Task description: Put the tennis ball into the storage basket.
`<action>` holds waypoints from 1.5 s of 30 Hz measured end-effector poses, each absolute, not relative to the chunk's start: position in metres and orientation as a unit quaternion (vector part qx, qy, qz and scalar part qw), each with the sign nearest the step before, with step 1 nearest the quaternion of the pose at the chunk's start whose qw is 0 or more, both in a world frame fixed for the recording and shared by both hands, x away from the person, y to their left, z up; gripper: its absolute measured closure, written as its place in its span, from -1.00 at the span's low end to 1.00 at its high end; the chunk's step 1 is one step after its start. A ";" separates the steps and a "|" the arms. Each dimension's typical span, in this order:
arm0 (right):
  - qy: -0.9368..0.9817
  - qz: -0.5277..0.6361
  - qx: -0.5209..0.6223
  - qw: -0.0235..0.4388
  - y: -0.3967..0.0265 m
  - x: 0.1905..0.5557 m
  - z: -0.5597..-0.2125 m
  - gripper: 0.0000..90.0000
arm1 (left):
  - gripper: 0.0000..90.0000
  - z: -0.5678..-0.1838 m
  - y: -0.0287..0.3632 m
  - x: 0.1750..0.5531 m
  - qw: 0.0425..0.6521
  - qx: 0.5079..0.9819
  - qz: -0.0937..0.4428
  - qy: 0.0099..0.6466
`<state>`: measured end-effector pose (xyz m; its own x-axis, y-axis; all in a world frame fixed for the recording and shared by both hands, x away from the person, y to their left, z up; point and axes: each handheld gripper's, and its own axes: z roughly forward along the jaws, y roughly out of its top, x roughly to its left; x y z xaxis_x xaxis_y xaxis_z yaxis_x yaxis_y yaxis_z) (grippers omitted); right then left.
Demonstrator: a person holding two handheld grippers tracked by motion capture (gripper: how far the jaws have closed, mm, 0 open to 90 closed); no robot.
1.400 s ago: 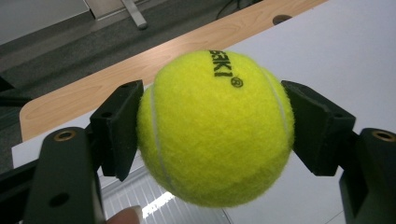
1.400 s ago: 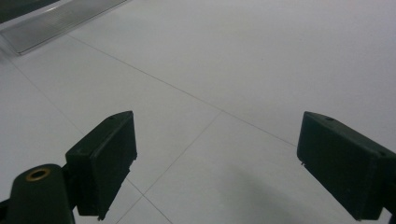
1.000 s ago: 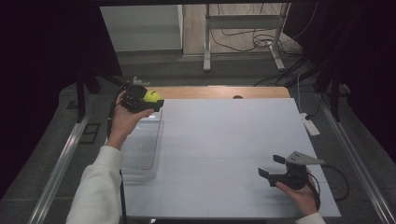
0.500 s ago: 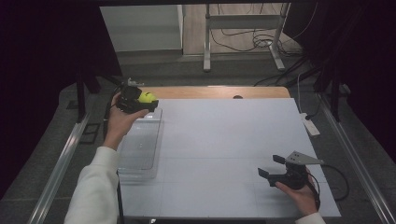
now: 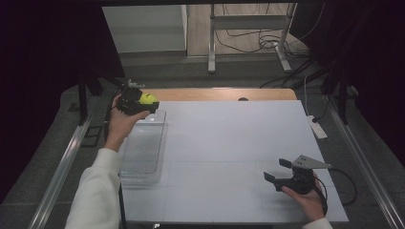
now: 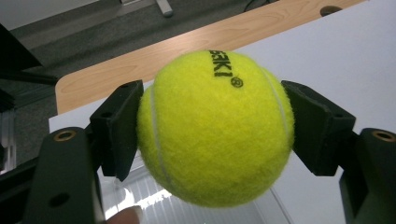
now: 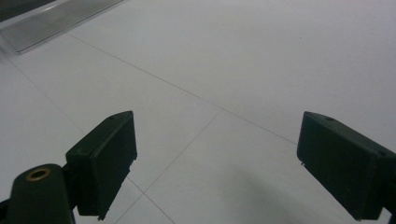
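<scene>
A yellow tennis ball (image 6: 215,126) with black print is clamped between the two black jaws of my left gripper (image 6: 215,130). From above, that left gripper (image 5: 143,102) holds the tennis ball (image 5: 148,98) in the air over the far end of a clear plastic tray (image 5: 142,152) at the table's left. My right gripper (image 5: 278,171) rests low at the near right of the white table (image 5: 229,143), jaws wide apart. In the right gripper view its jaws (image 7: 219,163) have nothing but bare white tabletop between them.
The tray's corner (image 7: 51,21) lies at the upper left of the right gripper view. A wooden strip (image 5: 219,94) runs along the table's far edge. A small white tag (image 5: 317,128) lies at the right edge. Cables and a metal stand sit on the floor beyond.
My left gripper has carried the tennis ball a little leftward and away, toward the tray's far end. The right gripper has stayed where it was.
</scene>
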<state>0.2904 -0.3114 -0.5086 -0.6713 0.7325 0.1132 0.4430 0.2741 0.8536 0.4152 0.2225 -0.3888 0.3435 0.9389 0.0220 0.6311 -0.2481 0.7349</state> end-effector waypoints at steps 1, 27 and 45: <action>0.782 0.472 0.376 0.153 -0.312 0.290 -0.509 -0.73 | -0.41 -0.389 0.224 0.415 0.322 0.753 0.239 0.522; 0.782 0.472 0.378 0.153 -0.313 0.287 -0.510 -0.72 | -0.41 -0.407 0.250 0.424 0.292 0.738 0.246 0.557; 0.784 0.469 0.377 0.153 -0.312 0.288 -0.511 -0.72 | -0.41 -0.425 0.260 0.431 0.274 0.730 0.245 0.576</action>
